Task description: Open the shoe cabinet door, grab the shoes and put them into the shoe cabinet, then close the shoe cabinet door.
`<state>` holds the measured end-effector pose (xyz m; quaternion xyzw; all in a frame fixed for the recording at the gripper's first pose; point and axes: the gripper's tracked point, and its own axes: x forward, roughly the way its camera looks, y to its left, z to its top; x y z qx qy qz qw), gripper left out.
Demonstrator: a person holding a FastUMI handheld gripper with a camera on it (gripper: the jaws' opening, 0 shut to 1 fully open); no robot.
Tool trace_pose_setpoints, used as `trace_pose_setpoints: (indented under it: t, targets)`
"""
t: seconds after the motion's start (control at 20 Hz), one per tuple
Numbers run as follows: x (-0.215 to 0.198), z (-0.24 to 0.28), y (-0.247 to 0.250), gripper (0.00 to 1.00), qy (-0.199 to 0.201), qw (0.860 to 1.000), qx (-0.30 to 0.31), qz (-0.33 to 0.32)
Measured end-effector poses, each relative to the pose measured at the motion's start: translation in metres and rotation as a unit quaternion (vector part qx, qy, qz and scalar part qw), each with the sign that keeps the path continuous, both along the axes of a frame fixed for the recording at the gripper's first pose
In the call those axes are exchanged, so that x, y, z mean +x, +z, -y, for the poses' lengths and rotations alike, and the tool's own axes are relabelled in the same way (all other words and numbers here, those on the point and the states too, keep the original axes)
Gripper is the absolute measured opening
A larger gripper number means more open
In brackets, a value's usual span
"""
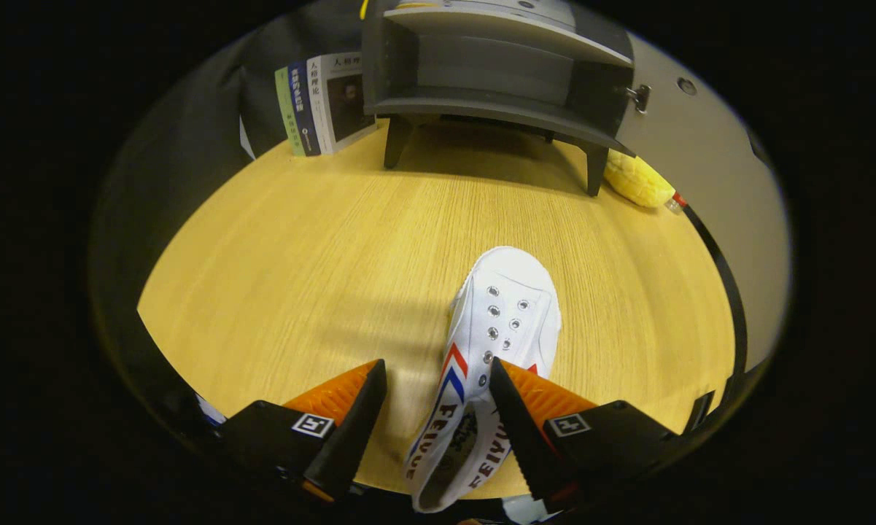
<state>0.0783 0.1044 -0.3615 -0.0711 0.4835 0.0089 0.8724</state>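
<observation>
Alignment between shoe and gripper is what the coming grasp depends on. The white canvas shoe lies flat on the wooden tabletop, its long axis running nearly straight ahead from the gripper: toe pointing away toward the shoe cabinet, heel and open collar at the near end, low between the two fingers. The gripper's fingers stand well apart and are not pressing on anything. The shoe sits off-centre in the gap, crowded toward the right finger, whose tip overlaps the shoe's side near the lowest eyelets; whether it actually touches there I cannot tell. The left finger is clear of the shoe, with bare tabletop between them. Closing as they stand would, in my judgement, pinch the shoe across its width near the collar, which suits a lift, though a small shift to the right would centre it better. Beyond the toe, well apart, the dark cabinet stands on short legs with its door swung open to the right and an empty shelf facing the gripper. Some books lean beside the cabinet's left side, and a yellow object lies by its right leg.
</observation>
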Motion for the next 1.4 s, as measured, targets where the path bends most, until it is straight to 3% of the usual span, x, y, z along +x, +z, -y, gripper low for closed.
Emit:
trace_pose_setpoints:
  t: [0.1,0.25,0.35,0.4,0.45,0.55,0.7,1.1,1.4]
  targets:
    - [0.001,0.009,0.001,0.70,0.001,0.999,-0.043,0.001]
    - [-0.001,0.008,0.005,0.44,-0.016,1.000,-0.026,0.004]
    - [0.000,0.009,0.000,0.30,-0.006,1.000,-0.026,-0.002]
    - [-0.001,0.009,0.004,0.29,0.007,1.000,-0.023,-0.004]
    - [0.001,0.011,0.002,0.28,-0.004,1.000,-0.021,-0.005]
    - [0.000,0.017,-0.002,0.07,-0.003,1.000,-0.009,-0.005]
    - [-0.004,0.015,0.006,0.02,0.001,1.000,0.011,-0.014]
    - [-0.007,0.020,0.045,0.02,-0.009,0.998,0.059,0.012]
    - [0.020,0.036,0.138,0.02,-0.007,0.993,0.065,0.095]
